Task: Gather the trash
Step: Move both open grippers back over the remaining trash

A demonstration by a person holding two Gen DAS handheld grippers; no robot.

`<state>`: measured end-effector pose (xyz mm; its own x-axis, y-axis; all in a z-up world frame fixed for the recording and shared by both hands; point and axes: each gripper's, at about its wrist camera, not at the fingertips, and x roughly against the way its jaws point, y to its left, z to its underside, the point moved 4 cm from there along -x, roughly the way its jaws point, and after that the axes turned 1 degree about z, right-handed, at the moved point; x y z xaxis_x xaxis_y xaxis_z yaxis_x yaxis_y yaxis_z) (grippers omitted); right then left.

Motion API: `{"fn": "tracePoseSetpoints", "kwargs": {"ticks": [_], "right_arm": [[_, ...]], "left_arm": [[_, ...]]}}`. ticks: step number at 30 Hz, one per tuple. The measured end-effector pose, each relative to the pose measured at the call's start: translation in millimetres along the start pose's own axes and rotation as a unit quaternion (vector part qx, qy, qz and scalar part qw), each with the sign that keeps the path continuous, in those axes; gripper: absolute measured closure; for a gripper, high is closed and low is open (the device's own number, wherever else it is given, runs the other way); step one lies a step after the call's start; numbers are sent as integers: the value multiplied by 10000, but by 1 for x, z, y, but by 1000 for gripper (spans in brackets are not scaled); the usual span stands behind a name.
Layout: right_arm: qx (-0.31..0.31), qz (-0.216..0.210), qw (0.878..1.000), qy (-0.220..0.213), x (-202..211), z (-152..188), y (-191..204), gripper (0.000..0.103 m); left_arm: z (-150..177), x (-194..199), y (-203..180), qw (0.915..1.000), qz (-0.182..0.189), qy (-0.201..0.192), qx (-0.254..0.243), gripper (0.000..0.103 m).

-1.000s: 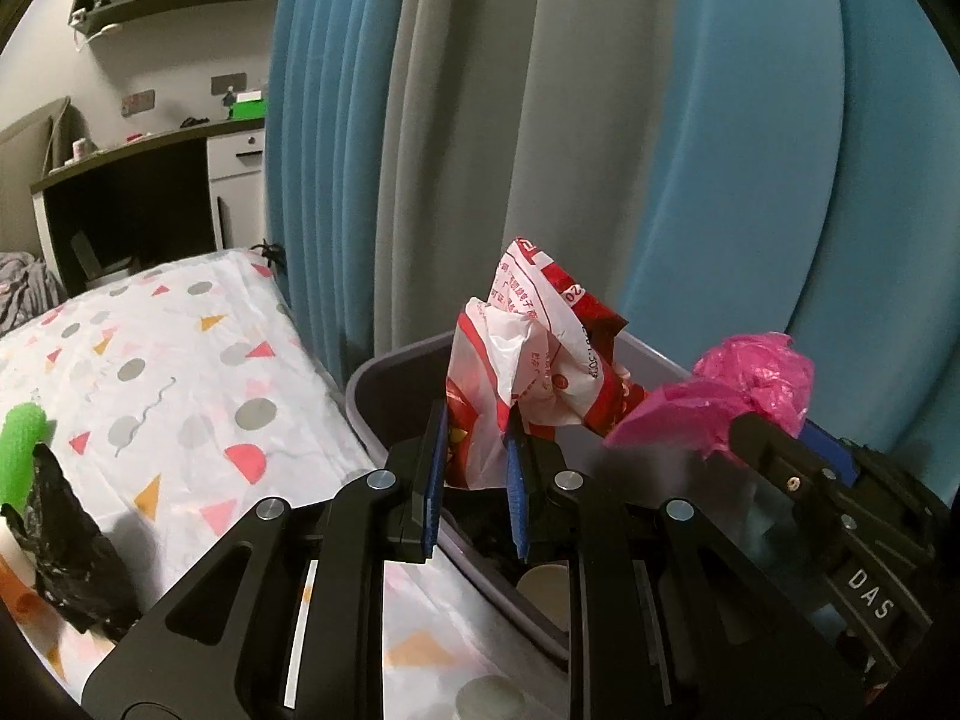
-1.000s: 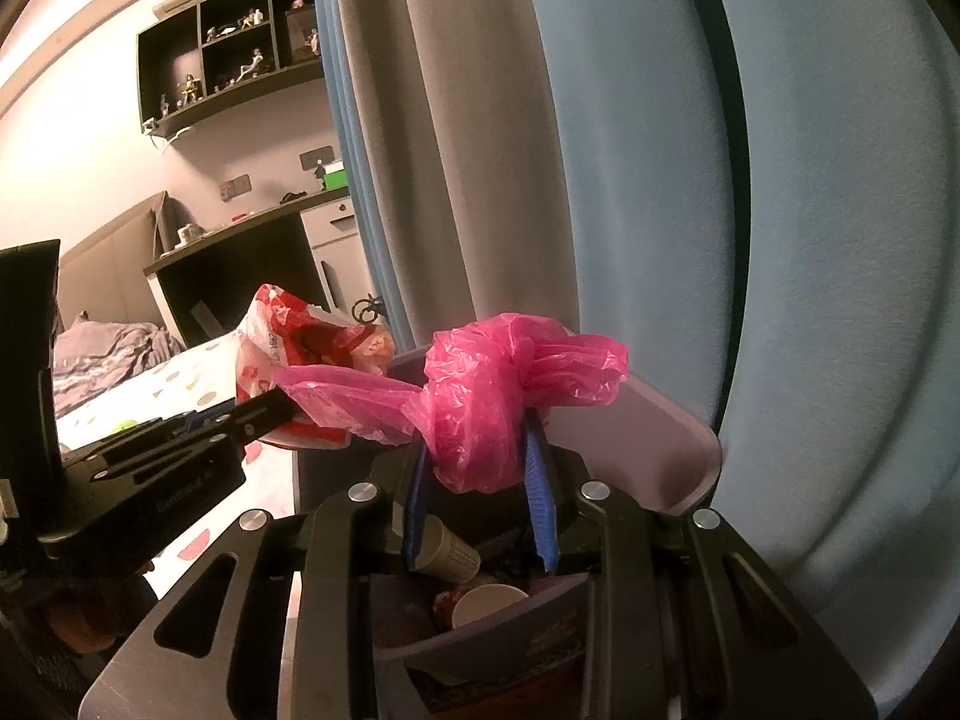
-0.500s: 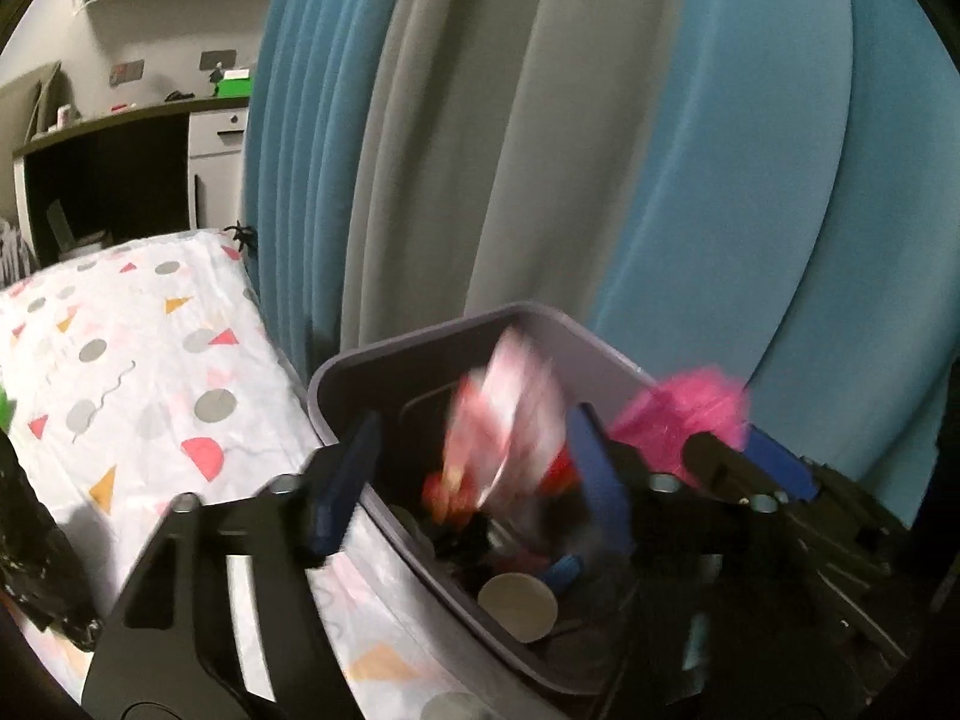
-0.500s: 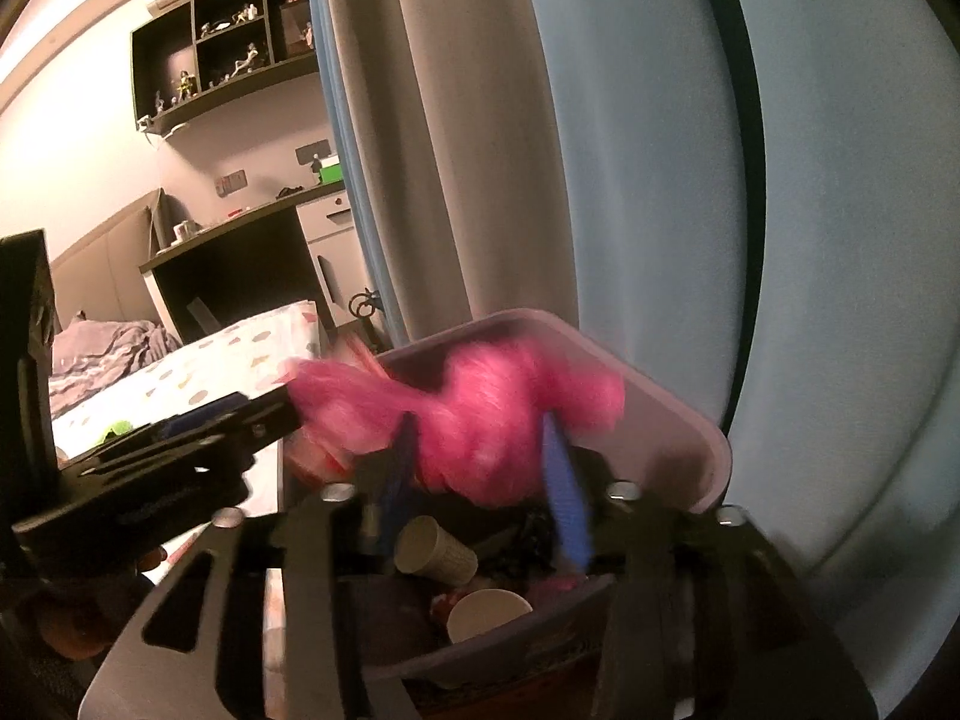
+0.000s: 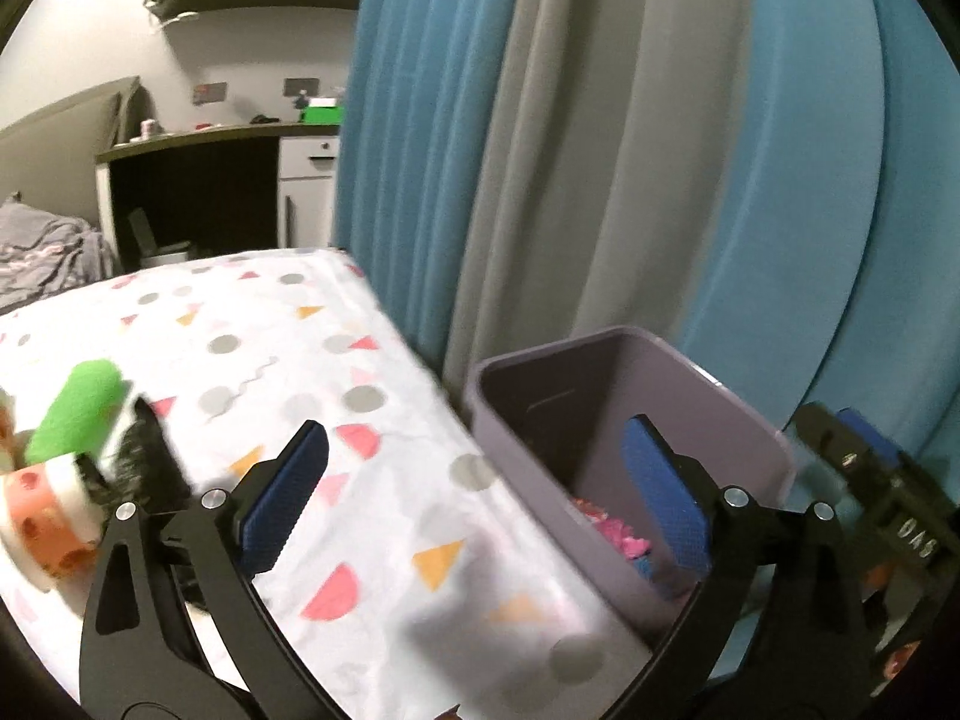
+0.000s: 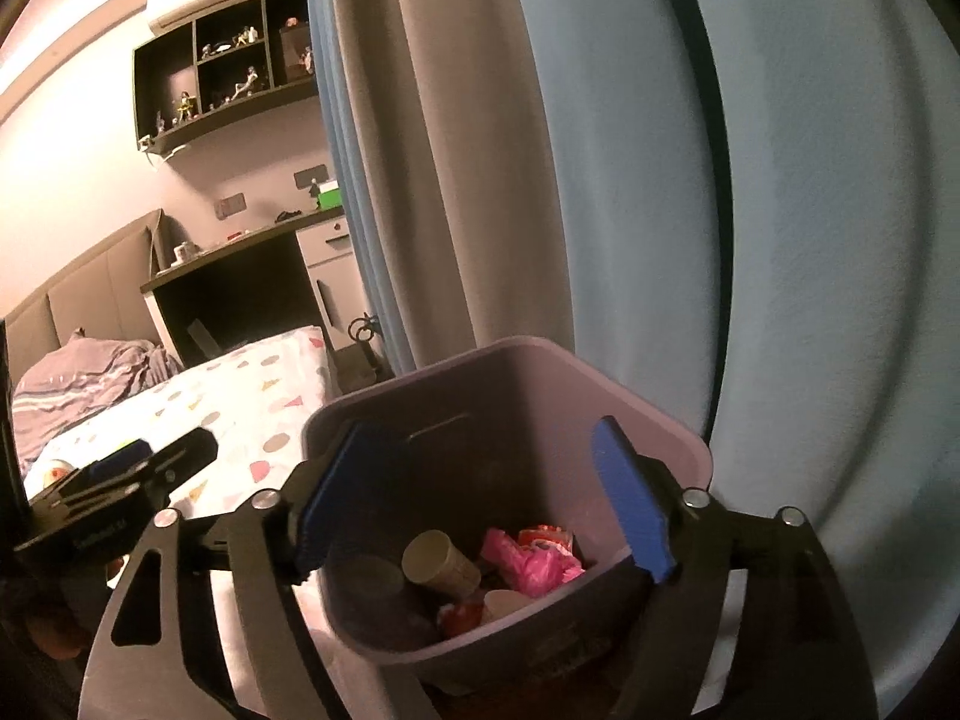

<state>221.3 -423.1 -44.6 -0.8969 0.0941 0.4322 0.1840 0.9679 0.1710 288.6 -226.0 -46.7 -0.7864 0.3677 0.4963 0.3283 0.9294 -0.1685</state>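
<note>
My left gripper hangs over the edge of the bed beside the lilac trash bin, its jaws opening wide with nothing between them. My right gripper is above the same bin, jaws also opening and empty. Inside the bin lie the pink plastic bag, the red-and-white wrapper and paper cups. On the bed at the left are a green roll, a black bag and an orange-and-white object.
The bed has a white sheet with coloured shapes. Blue and grey curtains hang right behind the bin. A dark desk with a white drawer unit stands at the back, with wall shelves above it.
Both grippers have opened. The red-and-white wrapper and the pink bag have dropped into the bin. My left gripper has swung left, over the bed.
</note>
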Motion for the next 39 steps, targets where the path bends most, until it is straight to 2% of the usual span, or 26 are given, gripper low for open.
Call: {"fn": "tracePoseSetpoints", "kwargs": {"ticks": [8, 12, 18, 28, 34, 39], "right_arm": [[23, -169, 9996, -231, 31, -2, 22, 19], [82, -310, 9991, -262, 41, -1, 38, 17], [313, -584, 9975, -242, 51, 10, 75, 16], [744, -1030, 9919, -93, 55, 32, 146, 16], [855, -1163, 9895, 37, 50, 45, 173, 16], [926, -1244, 9878, 141, 42, 51, 189, 16]], "left_arm": [[10, 49, 31, 9992, -308, -188, 175, 6], [18, 81, 59, 9971, -650, -307, 233, 6], [33, 115, 102, 9931, -1079, -357, 289, 6], [63, 159, 175, 9833, -1652, -312, 693, 6], [73, 173, 202, 9800, -1771, -270, 862, 6], [72, 165, 206, 9826, -1645, -248, 823, 6]]}}
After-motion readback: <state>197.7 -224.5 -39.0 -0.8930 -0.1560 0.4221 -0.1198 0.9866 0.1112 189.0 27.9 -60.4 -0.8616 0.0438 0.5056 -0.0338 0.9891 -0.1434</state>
